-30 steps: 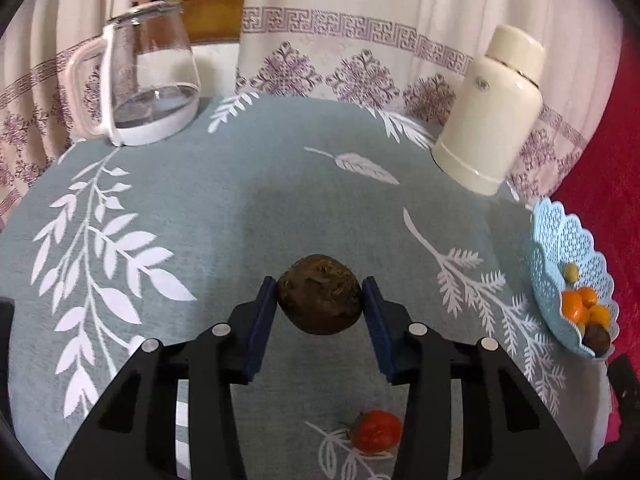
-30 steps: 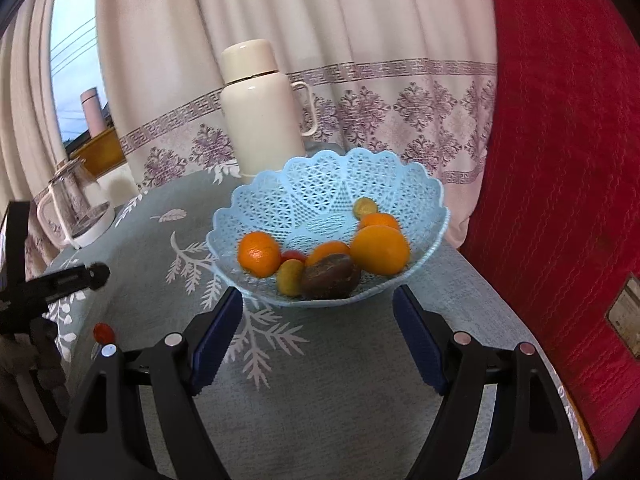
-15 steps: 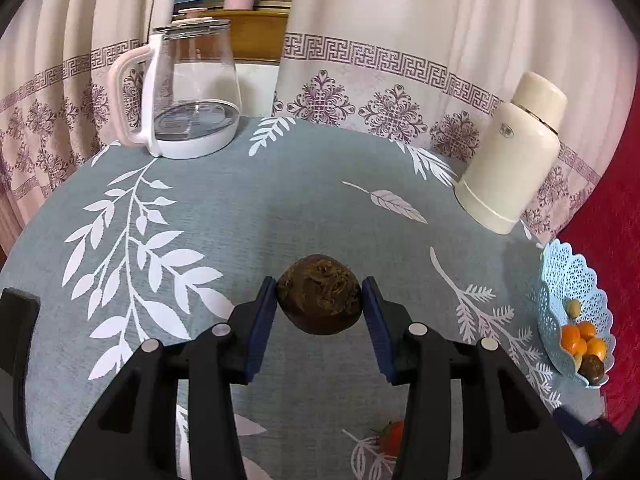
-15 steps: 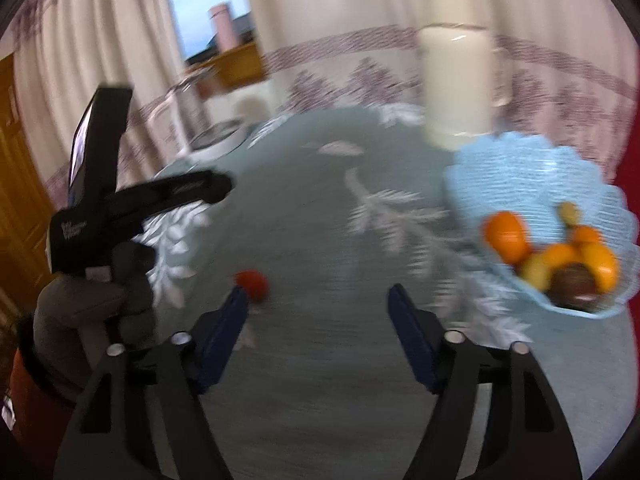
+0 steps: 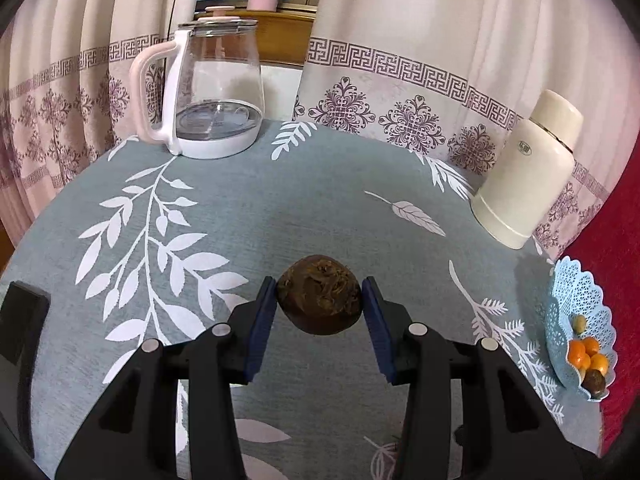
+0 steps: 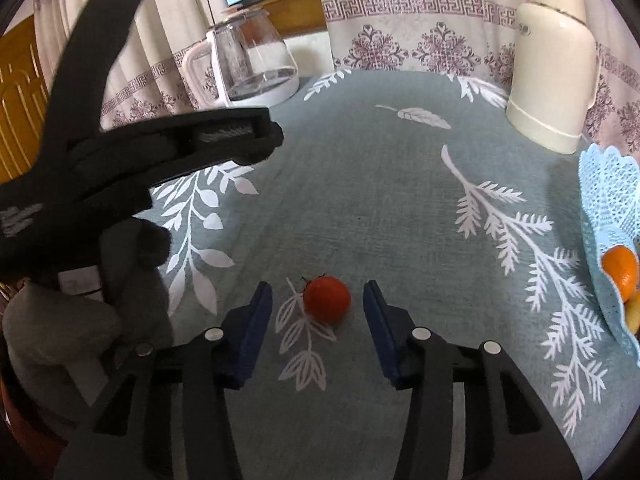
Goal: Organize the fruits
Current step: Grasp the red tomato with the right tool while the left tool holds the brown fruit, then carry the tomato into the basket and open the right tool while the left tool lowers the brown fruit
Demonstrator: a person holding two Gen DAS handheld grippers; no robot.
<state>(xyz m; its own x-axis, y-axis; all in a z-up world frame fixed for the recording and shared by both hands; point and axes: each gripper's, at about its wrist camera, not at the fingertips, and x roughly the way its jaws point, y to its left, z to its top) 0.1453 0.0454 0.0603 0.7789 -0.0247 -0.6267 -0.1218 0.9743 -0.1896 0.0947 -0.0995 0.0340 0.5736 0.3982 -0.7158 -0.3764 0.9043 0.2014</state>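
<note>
My left gripper (image 5: 319, 300) is shut on a dark brown wrinkled fruit (image 5: 319, 294) and holds it above the grey-green tablecloth. A light blue lattice bowl (image 5: 560, 300) with oranges and other fruit sits at the table's right edge; it also shows in the right wrist view (image 6: 608, 200). My right gripper (image 6: 318, 304) is open, its two jaws on either side of a small red tomato (image 6: 326, 298) that lies on the cloth. The left gripper's body (image 6: 160, 148) and gloved hand show at the left of the right wrist view.
A glass kettle (image 5: 216, 92) with a pink handle stands at the back left. A cream thermos (image 5: 528, 172) stands at the back right, near the bowl. Curtains hang behind the round table. A red surface lies beyond the bowl.
My right gripper swung left from the bowl to the tomato, which now lies between its jaws. My left gripper lifted and tilted up, still holding the brown fruit.
</note>
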